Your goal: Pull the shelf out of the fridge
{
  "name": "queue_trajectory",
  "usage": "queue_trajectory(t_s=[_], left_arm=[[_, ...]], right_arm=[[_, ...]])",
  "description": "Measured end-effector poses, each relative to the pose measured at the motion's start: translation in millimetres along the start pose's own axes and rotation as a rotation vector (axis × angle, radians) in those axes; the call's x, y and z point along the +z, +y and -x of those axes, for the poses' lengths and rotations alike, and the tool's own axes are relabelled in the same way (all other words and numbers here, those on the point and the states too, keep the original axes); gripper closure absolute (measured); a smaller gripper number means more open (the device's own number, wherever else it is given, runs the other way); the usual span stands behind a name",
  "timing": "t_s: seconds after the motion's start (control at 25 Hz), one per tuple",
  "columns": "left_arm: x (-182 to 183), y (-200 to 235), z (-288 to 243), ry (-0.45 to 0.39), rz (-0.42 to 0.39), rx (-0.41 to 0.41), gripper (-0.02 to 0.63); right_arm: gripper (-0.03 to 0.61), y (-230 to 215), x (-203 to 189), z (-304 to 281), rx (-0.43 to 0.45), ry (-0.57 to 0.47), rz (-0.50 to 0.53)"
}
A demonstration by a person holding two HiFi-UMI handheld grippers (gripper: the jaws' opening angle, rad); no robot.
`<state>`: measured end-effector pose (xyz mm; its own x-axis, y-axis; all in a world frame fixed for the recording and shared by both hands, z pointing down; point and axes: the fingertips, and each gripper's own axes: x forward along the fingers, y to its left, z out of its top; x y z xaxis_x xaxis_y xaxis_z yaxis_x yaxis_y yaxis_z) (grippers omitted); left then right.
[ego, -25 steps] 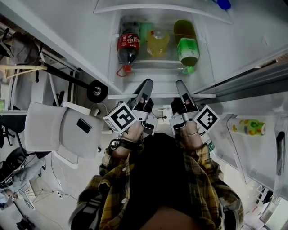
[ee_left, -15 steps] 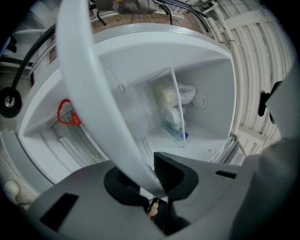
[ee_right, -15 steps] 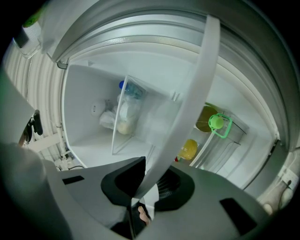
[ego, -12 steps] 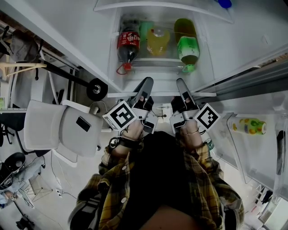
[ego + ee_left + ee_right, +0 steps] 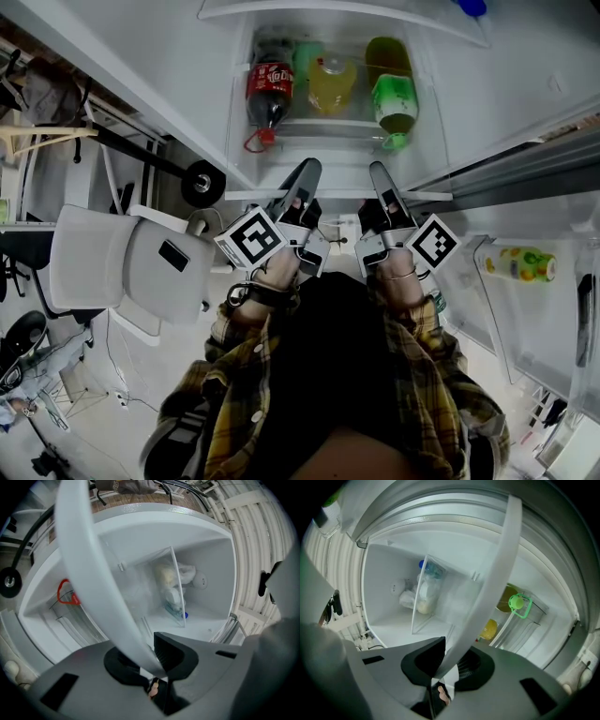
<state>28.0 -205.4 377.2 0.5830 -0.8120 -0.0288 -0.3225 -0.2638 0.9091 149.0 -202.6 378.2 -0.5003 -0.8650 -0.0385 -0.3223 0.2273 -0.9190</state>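
Nearest, head view: plaid shirt sleeves [image 5: 232, 375] of the person, arms reaching forward to the open fridge. Left gripper [image 5: 307, 169], marker cube [image 5: 251, 242] turned up, pointing level into the fridge. Its jaws are clenched on the white front rim of the shelf [image 5: 339, 195], and in the left gripper view [image 5: 151, 657] the rim [image 5: 82, 564] runs as a broad white band between the pads. Right gripper [image 5: 377, 172], just beside the left and apart from it, likewise clamped on the same rim. In the right gripper view [image 5: 449, 667] the band [image 5: 501, 559] passes between its pads. Shelf: seated in the fridge, front edge at the cabinet mouth, gripped at two points near its middle. Beyond and below the rim, one compartment holds three bottles lying side by side: cola bottle [image 5: 269, 92], yellow bottle [image 5: 330, 86], green bottle [image 5: 392, 94]. Deep interior, gripper views: clear panel [image 5: 161, 585] standing upright, with pale bagged goods behind it that cannot be made out. Flanking: white chair [image 5: 122, 272] at left; door bin at right with one small bottle [image 5: 517, 264].
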Motion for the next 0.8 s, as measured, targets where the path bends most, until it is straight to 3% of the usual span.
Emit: queue_trajectory(t_s=[0.6,0.8], left_arm=[[-1.7,-1.8,-1.0,-0.009,0.008,-0.015,0.552],[-2.7,6.3,3.6,-0.001,0.01,0.034,0.552]], right_arm=[[0.518,-1.2,0.3,1.6,0.006,0.001,-0.021],[0.518,1.1,0.1,0.0,0.017,0.006,-0.014]])
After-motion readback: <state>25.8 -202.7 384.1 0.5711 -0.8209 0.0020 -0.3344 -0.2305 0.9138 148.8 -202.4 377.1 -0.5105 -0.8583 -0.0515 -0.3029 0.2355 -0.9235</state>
